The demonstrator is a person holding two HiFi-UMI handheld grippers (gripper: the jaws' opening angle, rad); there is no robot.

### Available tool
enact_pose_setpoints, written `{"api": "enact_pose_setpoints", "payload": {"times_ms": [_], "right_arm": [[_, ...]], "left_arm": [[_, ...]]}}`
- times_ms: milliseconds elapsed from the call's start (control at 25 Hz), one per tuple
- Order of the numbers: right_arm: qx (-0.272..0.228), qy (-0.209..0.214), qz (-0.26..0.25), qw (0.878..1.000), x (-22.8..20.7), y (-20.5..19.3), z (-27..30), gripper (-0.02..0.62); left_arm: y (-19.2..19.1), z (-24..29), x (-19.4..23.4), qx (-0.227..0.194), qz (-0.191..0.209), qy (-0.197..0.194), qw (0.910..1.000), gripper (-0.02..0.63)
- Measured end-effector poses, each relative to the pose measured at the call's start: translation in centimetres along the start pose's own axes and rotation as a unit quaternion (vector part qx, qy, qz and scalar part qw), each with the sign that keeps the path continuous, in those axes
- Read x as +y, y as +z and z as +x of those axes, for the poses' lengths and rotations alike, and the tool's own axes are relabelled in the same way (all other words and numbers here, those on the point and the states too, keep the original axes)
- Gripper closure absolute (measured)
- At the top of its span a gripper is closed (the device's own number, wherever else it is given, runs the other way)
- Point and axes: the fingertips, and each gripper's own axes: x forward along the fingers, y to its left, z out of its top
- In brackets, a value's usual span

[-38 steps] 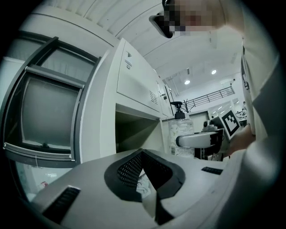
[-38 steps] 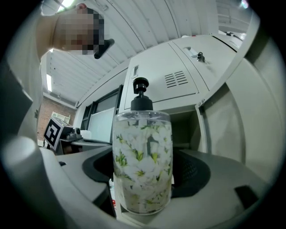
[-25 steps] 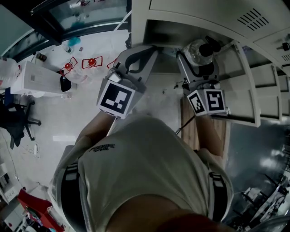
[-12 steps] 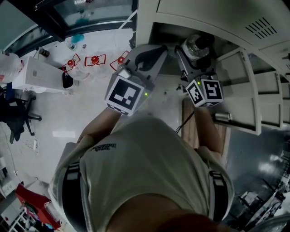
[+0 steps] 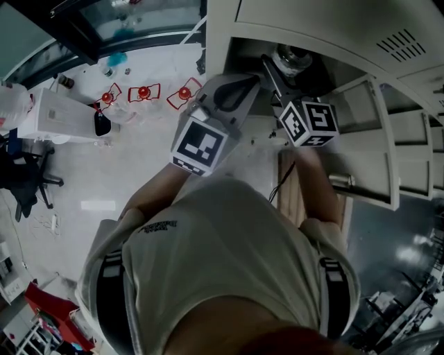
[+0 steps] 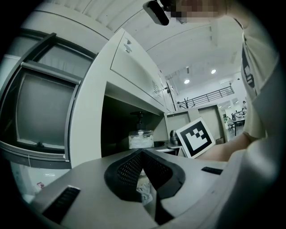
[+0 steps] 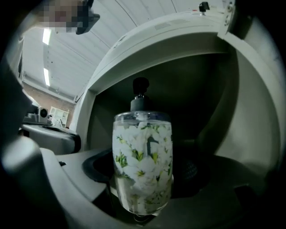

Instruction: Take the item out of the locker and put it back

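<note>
While the left hand-held gripper hovers clenched and empty outside the open locker, the right hand-held gripper grasps an upright floral pump bottle at the compartment's mouth. Likely step: returning it; next, set it on the locker floor, then release.

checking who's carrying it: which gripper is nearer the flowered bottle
Right. The right gripper grips the bottle at the locker opening; the left gripper is off to its left, not touching it.
</note>
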Motion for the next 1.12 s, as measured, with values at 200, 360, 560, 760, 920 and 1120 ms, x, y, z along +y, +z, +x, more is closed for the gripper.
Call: {"api": "enact_pose_setpoints", "payload": {"times_ms": [200, 360, 560, 760, 920, 1120], "right_arm": [[0.020, -0.002, 0.003, 1.000, -0.3, -1.2, 1.2, 0.230], [0.037, -0.011, 0.015, 0.999, -0.9, -2.6, 1.6, 0.230], [0.036, -0.014, 0.023, 0.999, -1.1, -2.8, 2.0, 0.229], [0.029, -0.019, 0.022, 0.999, -1.2, -2.8, 2.1, 0.229], [0.030, -0.017, 0.025, 0.999, -1.2, -2.8, 2.2, 0.225], [0.036, -0.020, 0.024, 0.999, -1.2, -2.9, 2.1, 0.219]], "left_arm": [[-0.6, 0.4, -0.3, 0.007, -0.001, -0.008, 0.9999, 0.594], [-0.7, 0.4, -0.4, 0.005, -0.006, -0.009, 0.9999, 0.594], [-1.1, 0.2, -0.3, 0.009, -0.006, -0.009, 0.9999, 0.594], [-1.2, 0.2, -0.3, 0.010, -0.004, -0.008, 0.9999, 0.594], [-1.1, 0.2, -0.3, 0.009, -0.006, -0.004, 0.9999, 0.594], [-1.1, 0.3, -0.3, 0.009, -0.004, -0.004, 0.9999, 0.594]]}}
